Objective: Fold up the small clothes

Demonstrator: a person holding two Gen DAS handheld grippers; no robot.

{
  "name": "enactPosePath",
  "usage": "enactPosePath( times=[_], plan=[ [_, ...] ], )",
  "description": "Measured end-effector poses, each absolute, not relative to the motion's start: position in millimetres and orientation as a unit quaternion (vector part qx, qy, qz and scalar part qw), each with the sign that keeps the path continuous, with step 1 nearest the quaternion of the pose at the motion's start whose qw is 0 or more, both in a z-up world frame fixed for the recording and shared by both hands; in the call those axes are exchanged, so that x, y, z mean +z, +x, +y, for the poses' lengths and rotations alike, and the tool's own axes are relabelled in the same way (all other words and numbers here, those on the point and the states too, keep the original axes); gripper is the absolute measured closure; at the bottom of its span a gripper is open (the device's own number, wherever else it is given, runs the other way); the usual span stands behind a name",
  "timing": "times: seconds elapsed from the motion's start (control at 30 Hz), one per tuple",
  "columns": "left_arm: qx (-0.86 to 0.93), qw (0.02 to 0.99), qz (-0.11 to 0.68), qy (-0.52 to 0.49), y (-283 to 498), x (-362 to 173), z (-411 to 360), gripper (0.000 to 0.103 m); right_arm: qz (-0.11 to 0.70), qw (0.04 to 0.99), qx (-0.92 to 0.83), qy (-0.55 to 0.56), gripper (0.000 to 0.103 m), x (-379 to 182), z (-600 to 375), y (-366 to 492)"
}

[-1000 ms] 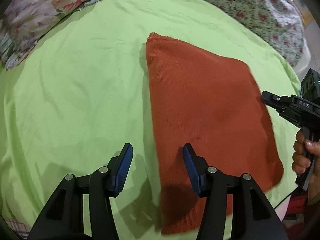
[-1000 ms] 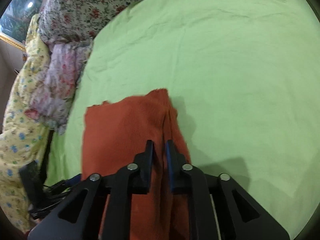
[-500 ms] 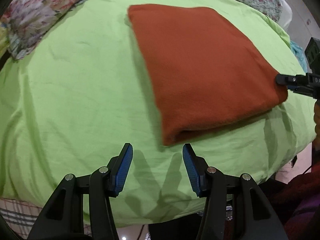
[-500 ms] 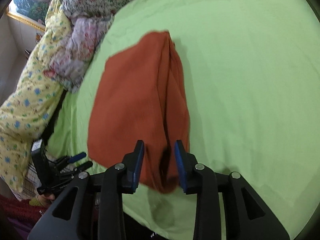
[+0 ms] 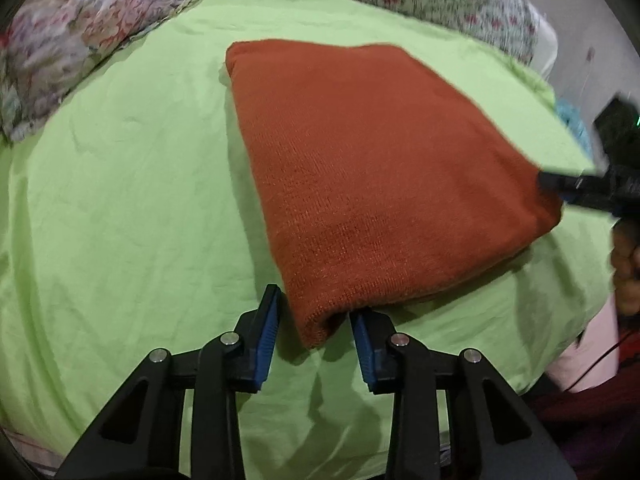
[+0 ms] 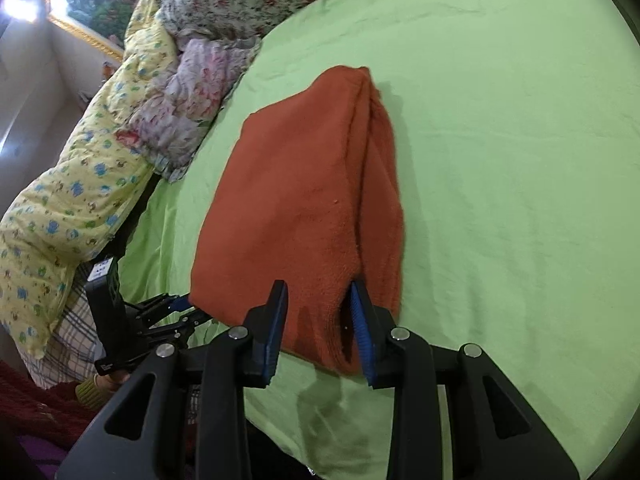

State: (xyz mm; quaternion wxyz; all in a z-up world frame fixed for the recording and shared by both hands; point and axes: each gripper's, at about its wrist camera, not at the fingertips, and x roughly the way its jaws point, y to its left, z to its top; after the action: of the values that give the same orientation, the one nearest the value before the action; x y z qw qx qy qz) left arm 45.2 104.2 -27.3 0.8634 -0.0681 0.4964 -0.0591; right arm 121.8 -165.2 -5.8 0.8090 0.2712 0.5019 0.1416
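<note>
One bed [image 5: 120, 184] under a light green sheet, filling most of both views. Floral bedding [image 5: 72, 52] heaped in the upper left of the left wrist frame; in the right wrist frame, a yellow printed quilt [image 6: 68, 200] down the left edge.

Lying flat on the sheet, a folded rust-orange knit garment [image 5: 380, 172], centre to right in the left wrist frame, centre in the right wrist frame [image 6: 296, 200], with layered fold edges along its right side there. Larger and lower in the left wrist frame than half a second ago, its near corner now reaching down between the blue pads rather than lying clear above them.

Left gripper [image 5: 314, 338] at bottom centre, fingers spread wide either side of that corner, not pressing it; also seen at lower left of the right wrist frame [image 6: 176, 312].

Right gripper [image 6: 318, 328] at bottom centre, fingers parted wider than half a second ago, straddling the garment's near edge, right pad tucked at the fold opening, not clamped. Seen blurred at the right edge of the left wrist frame [image 5: 560, 184], at the garment's right corner.
</note>
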Motion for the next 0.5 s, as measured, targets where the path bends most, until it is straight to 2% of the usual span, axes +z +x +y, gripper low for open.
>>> enactPosePath(
  times=[0.2, 0.43, 0.47, 0.5],
  plan=[
    [-0.080, 0.872, 0.466, -0.127, 38.0, -33.7, 124.3, 0.068, 0.482, 0.814, 0.166, 0.280, 0.070, -24.3, -157.6, 110.0],
    [-0.079, 0.884, 0.436, -0.152, 32.8, -27.6, 134.2, 0.068, 0.447, 0.837, 0.168, 0.267, 0.070, -20.6, -149.6, 98.7],
    [-0.069, 0.885, 0.438, -0.143, 33.5, -29.5, 132.5, 0.073, 0.441, 0.841, 0.170, 0.264, 0.070, -17.5, -149.0, 99.1],
    [-0.066, 0.885, 0.440, -0.139, 33.5, -32.1, 130.1, 0.084, 0.435, 0.845, 0.173, 0.259, 0.070, -14.7, -147.7, 99.2]
  ],
)
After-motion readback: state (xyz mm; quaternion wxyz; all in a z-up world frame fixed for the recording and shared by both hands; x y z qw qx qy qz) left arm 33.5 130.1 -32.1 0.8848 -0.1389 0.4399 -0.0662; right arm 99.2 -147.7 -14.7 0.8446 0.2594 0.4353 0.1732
